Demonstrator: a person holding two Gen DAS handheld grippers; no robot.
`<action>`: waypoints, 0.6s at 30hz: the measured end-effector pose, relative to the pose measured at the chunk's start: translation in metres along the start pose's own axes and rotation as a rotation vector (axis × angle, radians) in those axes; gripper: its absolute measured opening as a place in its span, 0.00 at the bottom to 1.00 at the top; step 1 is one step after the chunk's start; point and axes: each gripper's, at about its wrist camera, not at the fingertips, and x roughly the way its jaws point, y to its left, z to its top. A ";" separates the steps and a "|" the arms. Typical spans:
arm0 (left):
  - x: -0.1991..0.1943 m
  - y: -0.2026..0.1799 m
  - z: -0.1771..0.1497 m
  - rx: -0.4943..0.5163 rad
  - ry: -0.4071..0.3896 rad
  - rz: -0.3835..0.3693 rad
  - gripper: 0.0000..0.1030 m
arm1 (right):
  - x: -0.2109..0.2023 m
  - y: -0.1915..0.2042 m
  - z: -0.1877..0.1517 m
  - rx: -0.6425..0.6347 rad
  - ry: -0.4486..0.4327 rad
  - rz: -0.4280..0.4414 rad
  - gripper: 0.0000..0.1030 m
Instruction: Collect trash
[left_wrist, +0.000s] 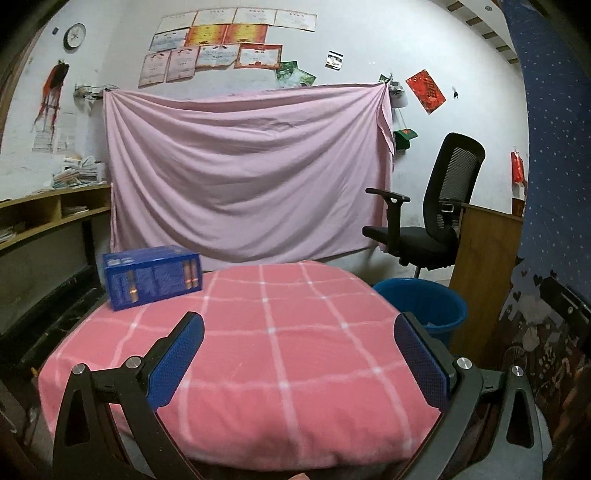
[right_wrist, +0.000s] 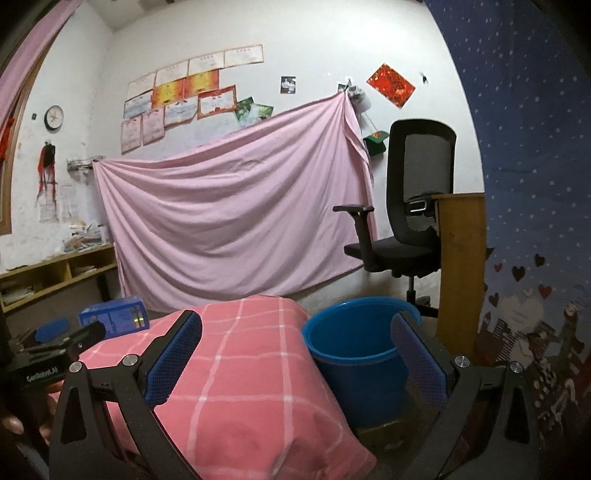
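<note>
A blue carton (left_wrist: 152, 280) printed with small bottles stands at the far left corner of a table under a pink checked cloth (left_wrist: 258, 354). My left gripper (left_wrist: 299, 328) hovers open over the near half of the cloth, nothing between its blue pads. In the right wrist view the same carton (right_wrist: 114, 316) shows far left. My right gripper (right_wrist: 295, 328) is open and empty, its right finger over a blue bucket (right_wrist: 354, 350) on the floor beside the table. The bucket (left_wrist: 424, 302) also shows to the right in the left wrist view. The left gripper's body (right_wrist: 55, 343) appears at the left edge.
A black office chair (left_wrist: 432, 210) stands behind the bucket, next to a wooden panel (right_wrist: 461, 266). A pink sheet (left_wrist: 251, 173) hangs on the back wall. Low shelves with papers (left_wrist: 48, 214) run along the left wall. A dark blue starry curtain (right_wrist: 528, 184) fills the right.
</note>
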 end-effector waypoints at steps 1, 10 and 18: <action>-0.005 0.001 -0.003 0.002 -0.004 0.004 0.98 | -0.005 0.003 -0.003 -0.003 -0.005 -0.004 1.00; -0.023 0.005 -0.015 -0.005 -0.021 0.026 0.98 | -0.030 0.027 -0.024 -0.063 -0.024 -0.030 1.00; -0.025 0.006 -0.014 -0.015 -0.029 0.033 0.98 | -0.031 0.030 -0.027 -0.064 -0.013 -0.031 1.00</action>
